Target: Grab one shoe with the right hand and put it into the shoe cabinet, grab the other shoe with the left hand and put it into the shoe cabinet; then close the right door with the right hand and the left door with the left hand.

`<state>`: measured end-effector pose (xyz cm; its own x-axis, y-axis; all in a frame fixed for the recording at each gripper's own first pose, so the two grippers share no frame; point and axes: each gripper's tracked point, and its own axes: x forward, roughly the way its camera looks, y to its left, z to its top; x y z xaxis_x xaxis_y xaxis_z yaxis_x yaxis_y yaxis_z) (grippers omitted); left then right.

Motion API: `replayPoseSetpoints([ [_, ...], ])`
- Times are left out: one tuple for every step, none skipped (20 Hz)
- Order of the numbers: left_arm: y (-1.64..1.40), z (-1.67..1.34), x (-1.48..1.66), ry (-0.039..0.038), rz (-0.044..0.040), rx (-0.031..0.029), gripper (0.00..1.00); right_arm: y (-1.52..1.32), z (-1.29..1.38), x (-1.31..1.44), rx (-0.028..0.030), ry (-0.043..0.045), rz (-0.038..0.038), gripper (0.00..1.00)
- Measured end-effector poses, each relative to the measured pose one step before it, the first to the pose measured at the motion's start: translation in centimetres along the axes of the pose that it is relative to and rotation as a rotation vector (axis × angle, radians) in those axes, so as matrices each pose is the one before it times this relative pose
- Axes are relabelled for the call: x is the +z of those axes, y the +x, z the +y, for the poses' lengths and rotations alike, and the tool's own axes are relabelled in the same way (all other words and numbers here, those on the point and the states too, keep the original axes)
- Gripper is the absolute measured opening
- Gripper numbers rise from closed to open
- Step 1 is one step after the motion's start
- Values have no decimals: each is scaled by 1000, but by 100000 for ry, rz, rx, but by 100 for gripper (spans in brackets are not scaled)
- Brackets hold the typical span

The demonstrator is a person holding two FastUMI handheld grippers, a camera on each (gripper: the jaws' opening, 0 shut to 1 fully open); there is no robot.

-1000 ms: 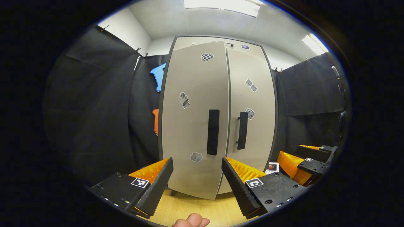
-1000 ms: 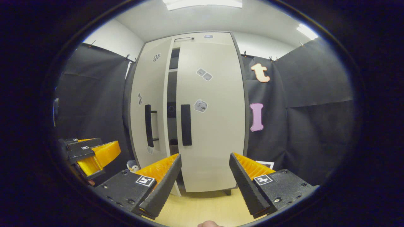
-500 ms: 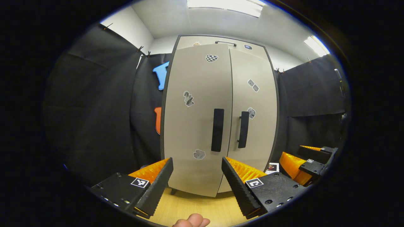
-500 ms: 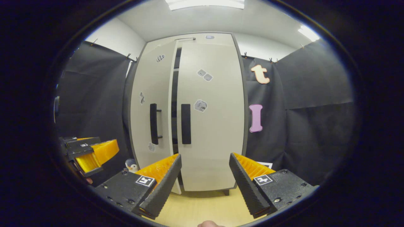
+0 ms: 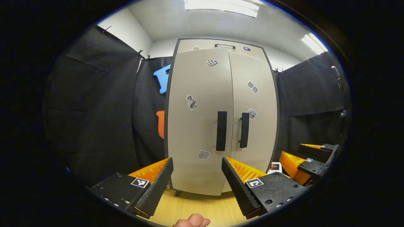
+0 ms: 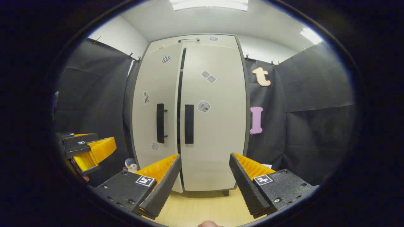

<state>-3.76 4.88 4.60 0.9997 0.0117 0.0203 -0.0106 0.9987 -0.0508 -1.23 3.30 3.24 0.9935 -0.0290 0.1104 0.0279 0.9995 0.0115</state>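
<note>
The beige shoe cabinet (image 5: 221, 42) stands straight ahead, both doors carrying stickers and black handles. Its left door (image 5: 195, 126) sits almost flush with the right door (image 5: 255, 104). In the right gripper view a thin dark slit (image 6: 180, 104) still separates the left door (image 6: 154, 88) from the right door (image 6: 214, 132). My left gripper (image 5: 196, 164) is open and holds nothing, a short way in front of the left door. My right gripper (image 6: 205, 159) is open too, facing the right door. The doors hide the cabinet's inside.
Light wooden floor (image 5: 202, 205) runs up to the cabinet's feet. A small penguin toy (image 6: 129, 164) stands at the cabinet's left foot. A printed card (image 5: 274, 167) lies by its right side. Black cloth walls close in on both sides. A fingertip (image 5: 191, 220) shows at the bottom edge.
The left door has swung in from well ajar to nearly shut, and the dark gap has narrowed to a slit. Both grippers stay open and hardly move.
</note>
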Motion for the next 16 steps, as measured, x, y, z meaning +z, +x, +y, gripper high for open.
replayPoseSetpoints([
  [-144,23,-74,-366,413,-300,95,-258,182,-48,-406,-317,266,99],
  [0,72,-277,-429,807,-274,95,-347,61,41,-526,-555,6,99],
  [-75,168,-263,-375,966,-365,95,-385,128,-53,-517,-317,3,95],
  [-338,204,-48,-261,426,-155,95,-347,240,-21,-205,103,-414,99],
  [-167,312,12,-155,-270,38,95,-434,263,-58,-572,-116,-604,99],
  [-114,423,164,-358,-412,-435,95,-449,218,-317,-608,-391,119,99],
  [-159,168,-14,-714,-365,-529,95,-509,426,-524,-121,-53,154,99],
  [-117,-1,369,-1054,-1694,-594,95,-498,429,-242,72,109,-757,95],
  [38,289,162,-573,-1294,-271,95,-310,55,-274,-643,-537,-17,95],
  [-68,267,-513,-192,722,249,95,-338,-196,-436,-811,-560,1213,99],
  [-48,133,-608,-571,1195,-44,95,-367,9,-323,-140,60,690,99],
  [95,-82,-244,-1062,5,-293,95,-185,-27,-3,-260,19,-390,100],
  [43,-87,94,-744,-602,-749,95,-323,-240,100,-799,-442,-471,99],
  [-34,132,-19,39,-512,523,95,-294,-130,39,-640,-625,-485,99],
  [-72,294,76,-183,-1016,850,95,-230,15,-173,-427,-594,-715,99],
  [-76,-154,49,-838,-1099,-99,95,-270,19,-139,-85,-677,-637,99],
])
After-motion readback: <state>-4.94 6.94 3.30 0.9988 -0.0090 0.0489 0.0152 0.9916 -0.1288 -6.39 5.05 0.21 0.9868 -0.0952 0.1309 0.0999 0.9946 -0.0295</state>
